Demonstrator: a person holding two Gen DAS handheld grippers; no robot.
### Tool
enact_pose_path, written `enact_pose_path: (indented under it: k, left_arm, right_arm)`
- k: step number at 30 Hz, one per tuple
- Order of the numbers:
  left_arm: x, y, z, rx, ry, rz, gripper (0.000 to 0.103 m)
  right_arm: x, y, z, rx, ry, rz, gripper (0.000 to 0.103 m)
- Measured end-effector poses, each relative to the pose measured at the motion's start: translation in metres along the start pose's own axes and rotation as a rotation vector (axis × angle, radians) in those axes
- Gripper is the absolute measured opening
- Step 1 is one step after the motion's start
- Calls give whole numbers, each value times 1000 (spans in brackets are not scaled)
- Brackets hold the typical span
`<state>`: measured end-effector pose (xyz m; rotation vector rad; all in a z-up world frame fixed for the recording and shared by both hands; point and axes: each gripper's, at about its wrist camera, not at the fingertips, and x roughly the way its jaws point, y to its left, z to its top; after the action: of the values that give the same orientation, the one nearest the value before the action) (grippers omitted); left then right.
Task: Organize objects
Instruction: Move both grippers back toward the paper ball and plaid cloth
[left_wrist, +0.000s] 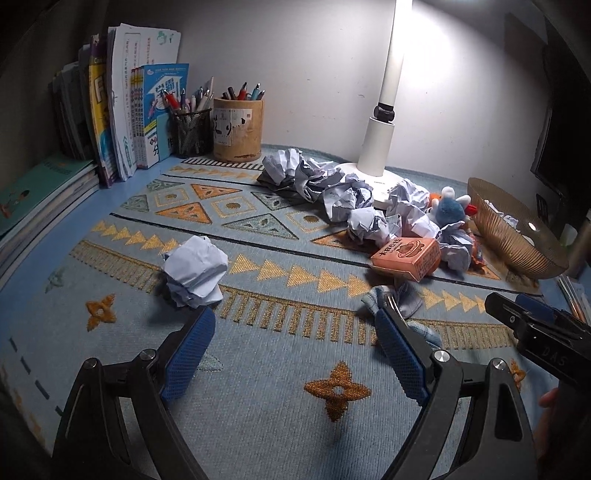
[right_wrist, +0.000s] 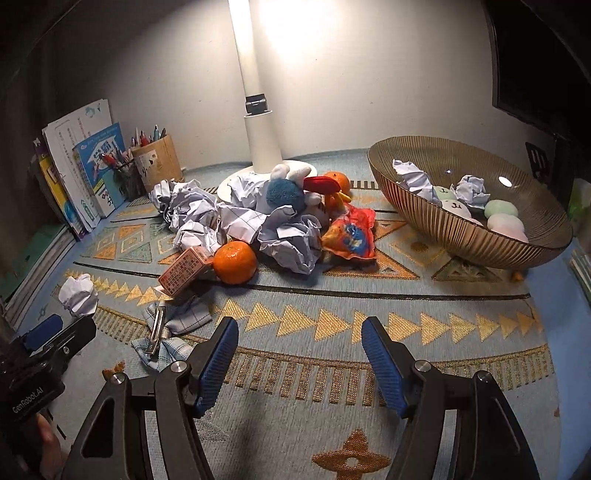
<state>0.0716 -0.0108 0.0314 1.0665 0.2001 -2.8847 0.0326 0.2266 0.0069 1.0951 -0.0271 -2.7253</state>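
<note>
Both grippers hang low over the patterned mat (right_wrist: 369, 306) that covers the counter, each pointing down at it. The left gripper (left_wrist: 295, 339) has its jaws wide apart with nothing between them; a lone paper ball (left_wrist: 195, 271) lies on the mat just ahead of its left finger. The right gripper (right_wrist: 299, 350) also holds its jaws apart and empty, over bare mat.

The clutter sits in a heap around the foot of the lamp (right_wrist: 260, 122): crumpled paper (right_wrist: 288, 236), a blue plush toy (right_wrist: 284, 194), a red and orange toy (right_wrist: 351, 232), an orange (right_wrist: 235, 262) and an orange box (right_wrist: 184, 271) touching it. A second orange (right_wrist: 338, 181) sits farther back, beside the plush. Nearer the grippers a metal hair clip (right_wrist: 157, 328) lies on a checked cloth (right_wrist: 177, 321).

To the right stands a ribbed bowl (right_wrist: 461, 236), well apart from the heap, holding two paper balls and a few pale round things, perhaps sweets; I cannot make them out. Books (left_wrist: 122, 110) and two pen pots (left_wrist: 236, 129) line the back left wall.
</note>
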Motion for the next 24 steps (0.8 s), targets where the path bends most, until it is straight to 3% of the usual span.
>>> enact_pose_path:
  k: [24]
  left_arm:
    - [1, 6, 1, -21, 7, -21, 88]
  right_arm:
    - [2, 13, -3, -53, 4, -17, 68]
